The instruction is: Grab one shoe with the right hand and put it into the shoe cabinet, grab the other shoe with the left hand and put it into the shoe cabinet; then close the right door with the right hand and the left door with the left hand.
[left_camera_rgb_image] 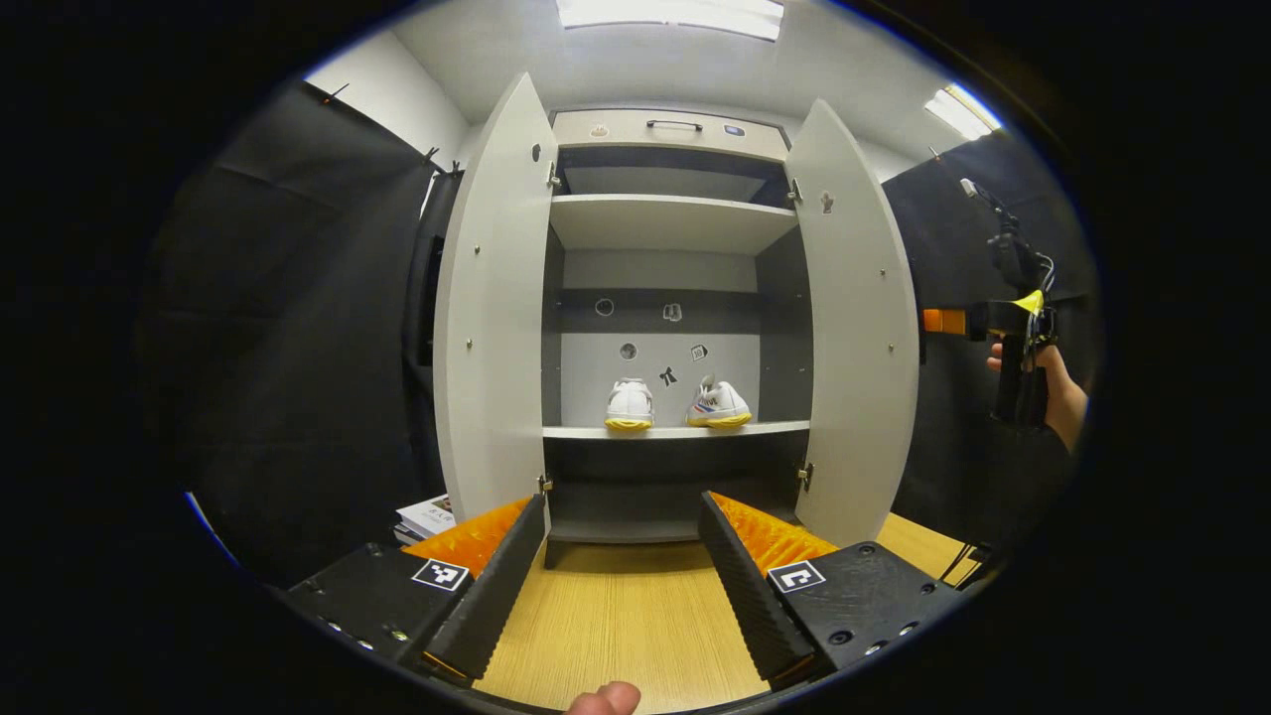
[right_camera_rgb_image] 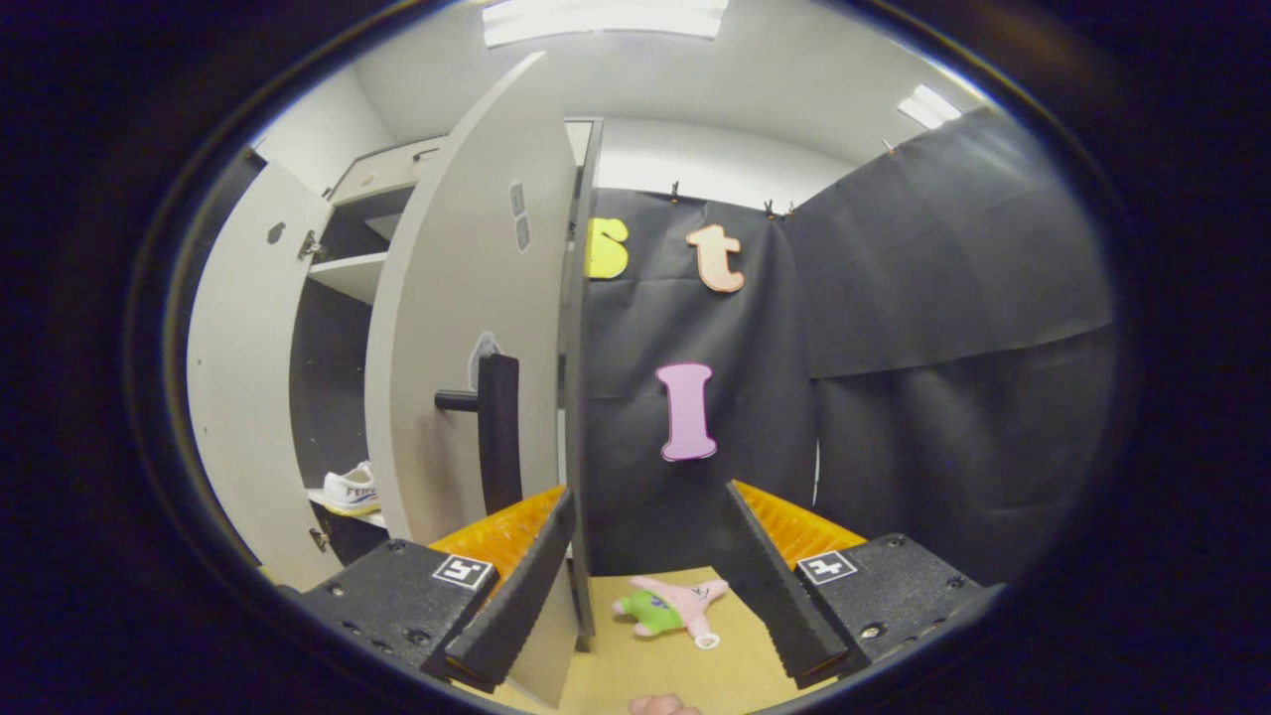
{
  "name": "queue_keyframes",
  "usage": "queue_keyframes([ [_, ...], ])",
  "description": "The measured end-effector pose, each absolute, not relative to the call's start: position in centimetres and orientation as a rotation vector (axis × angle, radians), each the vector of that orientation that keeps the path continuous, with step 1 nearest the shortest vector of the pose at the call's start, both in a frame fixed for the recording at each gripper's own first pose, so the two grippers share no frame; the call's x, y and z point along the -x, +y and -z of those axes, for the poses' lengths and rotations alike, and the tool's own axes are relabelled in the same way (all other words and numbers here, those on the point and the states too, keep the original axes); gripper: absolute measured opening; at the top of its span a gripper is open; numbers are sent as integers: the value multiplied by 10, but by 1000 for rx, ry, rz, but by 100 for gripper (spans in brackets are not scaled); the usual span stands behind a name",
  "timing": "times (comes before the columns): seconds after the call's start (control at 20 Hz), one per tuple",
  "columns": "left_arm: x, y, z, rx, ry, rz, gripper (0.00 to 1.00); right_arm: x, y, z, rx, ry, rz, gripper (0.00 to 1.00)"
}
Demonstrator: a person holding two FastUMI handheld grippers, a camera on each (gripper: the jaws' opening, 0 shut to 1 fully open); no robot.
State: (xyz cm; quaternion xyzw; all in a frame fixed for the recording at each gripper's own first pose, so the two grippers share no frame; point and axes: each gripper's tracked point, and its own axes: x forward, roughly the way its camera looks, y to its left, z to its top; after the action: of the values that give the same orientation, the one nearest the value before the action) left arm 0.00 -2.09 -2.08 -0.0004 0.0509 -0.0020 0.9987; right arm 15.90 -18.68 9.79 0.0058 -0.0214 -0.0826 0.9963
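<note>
Left gripper view faces the shoe cabinet (left_camera_rgb_image: 660, 129) head-on, both doors swung wide, and the two white sneakers (left_camera_rgb_image: 630, 405) (left_camera_rgb_image: 719, 405) sit side by side on a shelf (left_camera_rgb_image: 675, 431) inside. The left claw (left_camera_rgb_image: 623, 586) hangs open over the wooden tabletop (left_camera_rgb_image: 616, 616), holding nothing. The right claw (right_camera_rgb_image: 645, 586) is open too, just beside the right door (right_camera_rgb_image: 457, 348) near its black handle (right_camera_rgb_image: 496, 427). A pink star plush (right_camera_rgb_image: 670, 606) lies on the tabletop below it.

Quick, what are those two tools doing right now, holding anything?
Left tool: open, holding nothing, facing the shoe cabinet.
Right tool: open, empty, beside the right door.
</note>
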Motion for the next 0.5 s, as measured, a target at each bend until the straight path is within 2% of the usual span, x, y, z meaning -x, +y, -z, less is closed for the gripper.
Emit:
queue_keyframes([
  [0.05,1,-20,22,2,105,2,93,-161,-175,-98,-18,-38,142,100],
  [0.1,2,-18,23,2,106,-4,93,-164,-163,-97,-27,-36,119,97],
  [0.5,9,3,28,11,119,-56,93,-216,-85,-93,-32,-43,7,97],
])
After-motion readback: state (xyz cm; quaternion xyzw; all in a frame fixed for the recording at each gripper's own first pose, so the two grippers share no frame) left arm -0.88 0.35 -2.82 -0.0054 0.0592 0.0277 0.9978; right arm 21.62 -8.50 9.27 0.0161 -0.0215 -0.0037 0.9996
